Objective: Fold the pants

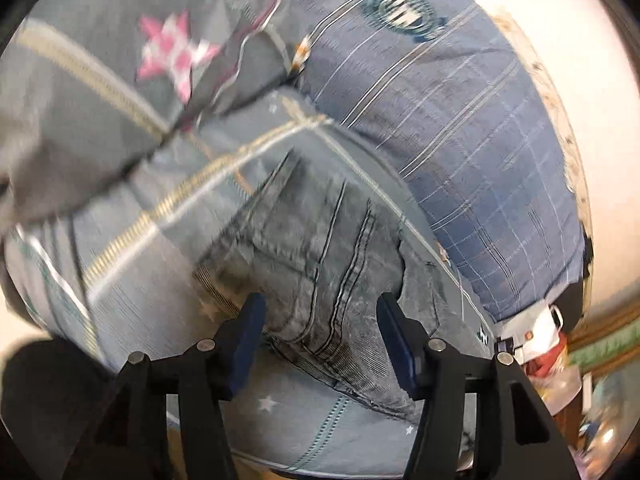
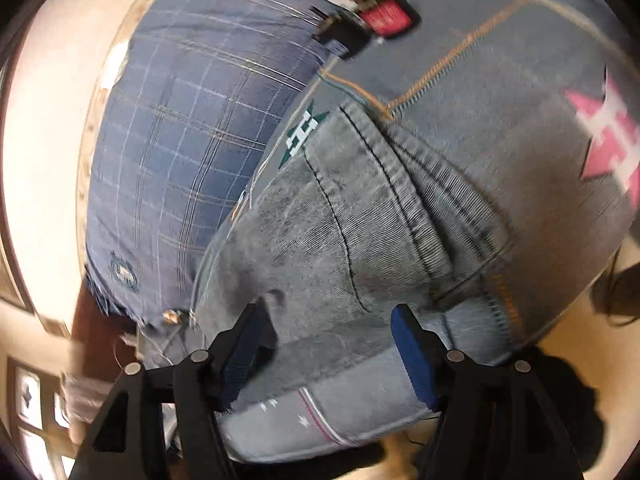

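Quilted grey bedspread (image 1: 120, 280); faded denim pants (image 1: 320, 248) lie folded, seams ridged.

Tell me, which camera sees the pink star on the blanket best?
The left wrist view. There the whole pink star shows on the grey blanket, only a little blurred. In the right wrist view the star sits at the picture's right edge, stretched and partly cut off.
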`<state>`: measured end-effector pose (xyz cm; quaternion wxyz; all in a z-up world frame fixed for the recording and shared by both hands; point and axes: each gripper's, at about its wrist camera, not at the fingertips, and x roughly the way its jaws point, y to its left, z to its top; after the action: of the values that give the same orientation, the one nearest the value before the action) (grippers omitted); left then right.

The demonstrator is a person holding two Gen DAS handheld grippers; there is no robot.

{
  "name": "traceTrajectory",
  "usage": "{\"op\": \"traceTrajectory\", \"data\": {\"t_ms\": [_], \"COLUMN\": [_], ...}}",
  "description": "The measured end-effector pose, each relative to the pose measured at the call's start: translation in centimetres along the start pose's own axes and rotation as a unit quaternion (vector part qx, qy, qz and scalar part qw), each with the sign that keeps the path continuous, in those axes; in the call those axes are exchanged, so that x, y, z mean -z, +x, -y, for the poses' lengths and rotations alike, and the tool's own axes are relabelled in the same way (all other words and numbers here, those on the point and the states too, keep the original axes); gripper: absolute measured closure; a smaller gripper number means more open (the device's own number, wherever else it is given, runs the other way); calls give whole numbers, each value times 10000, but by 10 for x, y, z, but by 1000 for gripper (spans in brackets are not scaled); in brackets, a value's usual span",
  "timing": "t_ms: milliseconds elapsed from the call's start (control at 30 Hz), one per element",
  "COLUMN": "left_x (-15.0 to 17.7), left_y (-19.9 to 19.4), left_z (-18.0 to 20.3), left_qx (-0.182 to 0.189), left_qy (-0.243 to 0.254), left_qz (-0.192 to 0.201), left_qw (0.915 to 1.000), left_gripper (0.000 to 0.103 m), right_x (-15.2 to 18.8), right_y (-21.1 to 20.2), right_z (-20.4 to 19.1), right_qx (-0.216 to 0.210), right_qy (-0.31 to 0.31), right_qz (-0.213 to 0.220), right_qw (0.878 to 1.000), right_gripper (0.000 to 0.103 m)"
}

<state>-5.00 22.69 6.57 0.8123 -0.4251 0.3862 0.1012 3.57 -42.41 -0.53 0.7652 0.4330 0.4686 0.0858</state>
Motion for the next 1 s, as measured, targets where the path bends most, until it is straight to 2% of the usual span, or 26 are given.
{"op": "traceTrajectory", "data": {"t_ms": [100, 267, 333, 367, 467, 533, 633, 800, 900, 1000], "left_x": [6, -5, -10, -9, -12, -15, -26, -45, -45, -36], "left_y": [19, 29, 34, 38, 37, 30, 22, 6, 15, 25], "left_z": [-2, -13, -16, -18, -23, -22, -12, 0, -3, -19], "left_qx": [-19, -201, -198, -258, -378, -427, -487, -532, -663, -792], "left_qy": [-249, -616, -740, -788, -823, -754, -490, -260, -65, -78], "left_qz": [-307, -226, -321, -374, -394, -323, -108, 228, 119, -112], "left_qw": [9992, 9976, 9965, 9959, 9951, 9957, 9976, 9980, 9977, 9968], "left_gripper": [44, 46, 64, 77, 94, 97, 98, 99, 99, 98], "right_x": [0, -2, -2, -3, -5, -9, -14, -22, -28, -25], "right_y": [24, 33, 38, 40, 39, 37, 37, 16, -11, -24], "right_z": [9, 17, 21, 23, 28, 25, 18, -7, -25, -22], "right_qx": [115, 204, 213, 236, 226, 287, 485, 619, 673, 866], "right_qy": [240, 414, 460, 476, 551, 444, 163, -309, -634, -878], "right_qz": [-108, -33, -86, -117, -119, -74, -81, 323, 717, 801], "right_qw": [9996, 9989, 9987, 9985, 9982, 9986, 9987, 9971, 9931, 9891], "right_gripper": [33, 33, 33, 33, 38, 70, 85, 87, 88, 88]}}
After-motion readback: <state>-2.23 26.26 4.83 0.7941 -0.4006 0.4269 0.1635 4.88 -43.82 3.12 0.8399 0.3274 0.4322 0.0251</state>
